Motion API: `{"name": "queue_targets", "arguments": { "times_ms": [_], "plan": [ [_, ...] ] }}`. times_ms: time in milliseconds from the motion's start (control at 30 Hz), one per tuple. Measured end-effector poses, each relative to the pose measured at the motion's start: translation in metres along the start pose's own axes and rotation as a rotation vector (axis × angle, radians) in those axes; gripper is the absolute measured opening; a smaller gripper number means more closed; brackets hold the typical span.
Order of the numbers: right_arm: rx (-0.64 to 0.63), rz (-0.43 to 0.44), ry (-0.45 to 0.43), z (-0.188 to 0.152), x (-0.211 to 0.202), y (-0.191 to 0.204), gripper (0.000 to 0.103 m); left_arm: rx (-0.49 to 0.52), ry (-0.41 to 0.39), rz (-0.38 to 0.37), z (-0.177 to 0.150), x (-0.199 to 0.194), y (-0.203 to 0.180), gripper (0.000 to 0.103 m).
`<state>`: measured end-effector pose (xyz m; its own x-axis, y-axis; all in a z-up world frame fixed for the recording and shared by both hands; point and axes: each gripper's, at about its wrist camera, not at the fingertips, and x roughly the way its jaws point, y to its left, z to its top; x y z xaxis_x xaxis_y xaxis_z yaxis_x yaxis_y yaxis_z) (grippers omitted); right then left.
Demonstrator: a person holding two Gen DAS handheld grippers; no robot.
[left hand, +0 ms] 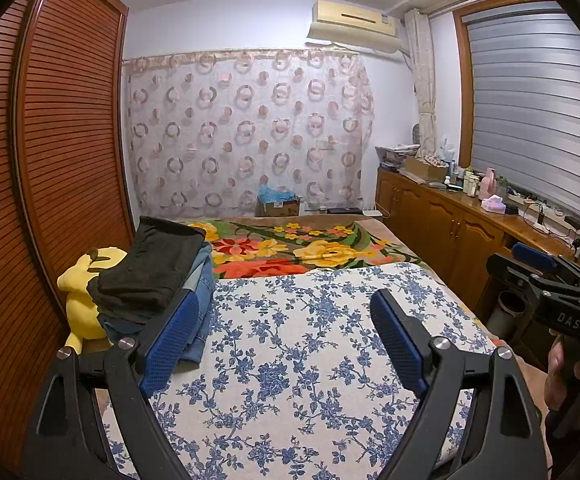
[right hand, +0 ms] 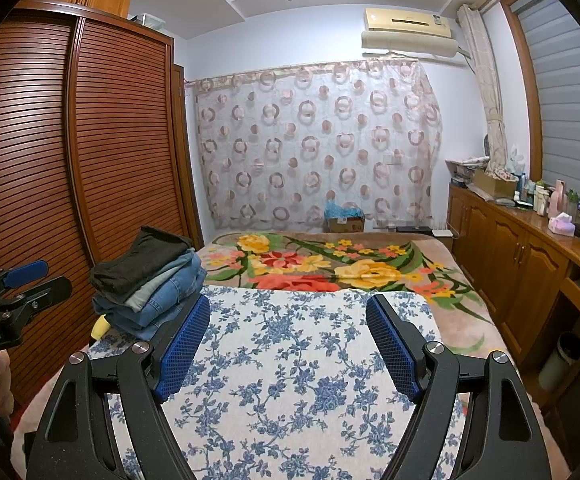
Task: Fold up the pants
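Two grippers, left gripper [left hand: 285, 344] and right gripper [right hand: 287, 346], hung over blue-flowered bed cover [left hand: 310, 360]; jaws of both wide open, holding nothing. Stack of folded pants, black over blue denim [left hand: 149, 276], lay ahead-left, long side pointing away. Left gripper nearer. Cardboard box [right hand: 345, 222] far back held blue stuff.

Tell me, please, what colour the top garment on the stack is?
Black top garment, clearest in the right wrist view.

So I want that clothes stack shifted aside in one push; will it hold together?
Probably not. The stack of folded pants looks soft and leans, its dark top pair overhanging, so layers would likely slide apart. The denim looks fairly heavy.
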<state>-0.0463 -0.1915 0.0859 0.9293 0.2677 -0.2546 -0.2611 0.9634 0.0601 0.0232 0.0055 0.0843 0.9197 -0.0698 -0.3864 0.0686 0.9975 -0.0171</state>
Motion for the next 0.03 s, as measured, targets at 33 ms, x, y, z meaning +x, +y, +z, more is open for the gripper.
{"name": "queue_targets", "arguments": {
  "times_ms": [33],
  "plan": [
    [0.0,0.0,0.0,0.0002,0.0002,0.0,0.082,0.0,0.0,-0.001,0.0004,-0.0003,0.0,0.088]
  ]
}}
